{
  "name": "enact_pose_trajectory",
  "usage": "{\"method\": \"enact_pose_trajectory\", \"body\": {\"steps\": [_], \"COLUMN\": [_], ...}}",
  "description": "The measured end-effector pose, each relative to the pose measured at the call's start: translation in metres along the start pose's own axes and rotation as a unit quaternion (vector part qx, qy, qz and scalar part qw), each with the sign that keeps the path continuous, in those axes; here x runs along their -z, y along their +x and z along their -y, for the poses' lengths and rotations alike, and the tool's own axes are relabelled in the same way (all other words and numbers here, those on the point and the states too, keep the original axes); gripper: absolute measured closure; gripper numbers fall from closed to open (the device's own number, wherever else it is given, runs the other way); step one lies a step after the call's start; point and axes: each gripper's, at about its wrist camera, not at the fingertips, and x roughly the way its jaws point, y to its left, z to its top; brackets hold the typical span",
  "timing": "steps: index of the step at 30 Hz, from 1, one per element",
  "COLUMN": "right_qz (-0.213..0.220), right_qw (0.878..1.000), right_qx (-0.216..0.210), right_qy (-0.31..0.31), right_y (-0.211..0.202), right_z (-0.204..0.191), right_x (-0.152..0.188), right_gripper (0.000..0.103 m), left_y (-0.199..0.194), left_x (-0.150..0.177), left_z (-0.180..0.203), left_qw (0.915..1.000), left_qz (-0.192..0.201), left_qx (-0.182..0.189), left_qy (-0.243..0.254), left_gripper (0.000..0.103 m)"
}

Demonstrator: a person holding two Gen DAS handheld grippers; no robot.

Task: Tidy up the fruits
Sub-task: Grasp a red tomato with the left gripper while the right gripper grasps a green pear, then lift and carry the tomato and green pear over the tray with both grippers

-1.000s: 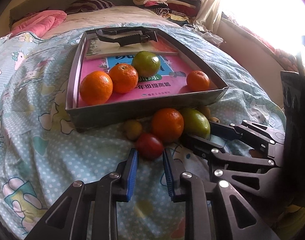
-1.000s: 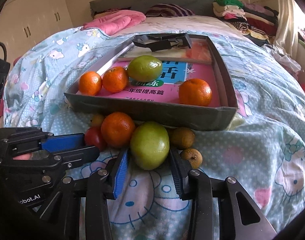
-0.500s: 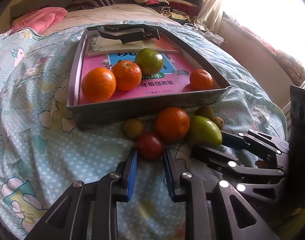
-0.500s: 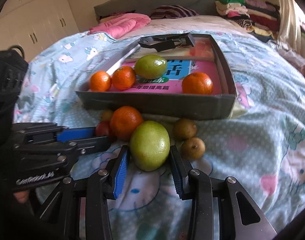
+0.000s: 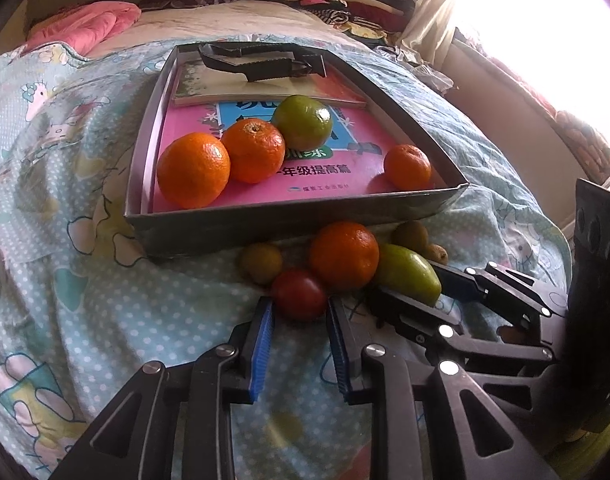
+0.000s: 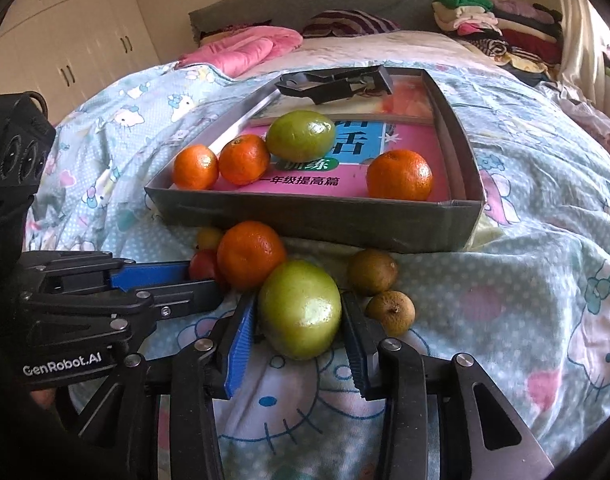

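A grey cardboard tray [image 5: 289, 220] [image 6: 317, 220] lies on the bed and holds three oranges [image 5: 193, 174] and a green fruit [image 5: 303, 122]. In front of it lie loose fruits. My right gripper [image 6: 299, 312] is shut on a green fruit [image 6: 299, 314] [image 5: 409, 274], which is lifted slightly off the bedspread. My left gripper [image 5: 299, 306] has its blue-padded fingers on either side of a small red fruit [image 5: 299, 294] [image 6: 203, 266]; its jaws touch or nearly touch it. An orange [image 5: 343, 254] [image 6: 251, 254] sits between the two fruits.
Small brown fruits [image 6: 371, 272] [image 6: 391, 312] [image 5: 261, 262] lie by the tray's front wall. A spare black gripper [image 5: 261, 62] and books [image 5: 265, 88] lie in the tray. Pink quilt [image 6: 241, 50] and folded clothes [image 6: 501, 24] sit at the bed's far end.
My right gripper has closed on the green fruit and drawn it back from the tray and upward. My left gripper has stayed around the red fruit.
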Motion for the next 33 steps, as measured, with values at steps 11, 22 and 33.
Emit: {"method": "enact_pose_trajectory", "body": {"steps": [11, 22, 33], "right_qz": [0.02, 0.067, 0.088], "right_qw": [1.0, 0.997, 0.996], "right_qx": [-0.018, -0.04, -0.022], "right_qy": [0.013, 0.023, 0.012], "right_y": [-0.016, -0.038, -0.044], "right_z": [0.007, 0.008, 0.012], "right_x": [0.006, -0.003, -0.027], "right_gripper": [0.061, 0.061, 0.061], "left_y": [0.007, -0.037, -0.037], "left_x": [-0.005, -0.011, -0.039], "left_z": [0.0, 0.002, -0.004], "left_qw": [0.9998, 0.9989, 0.9977], "left_qz": [-0.003, 0.043, 0.061], "left_qx": [-0.01, -0.016, -0.022], "left_qy": [-0.019, -0.011, -0.018], "left_gripper": [0.075, 0.075, 0.075]}}
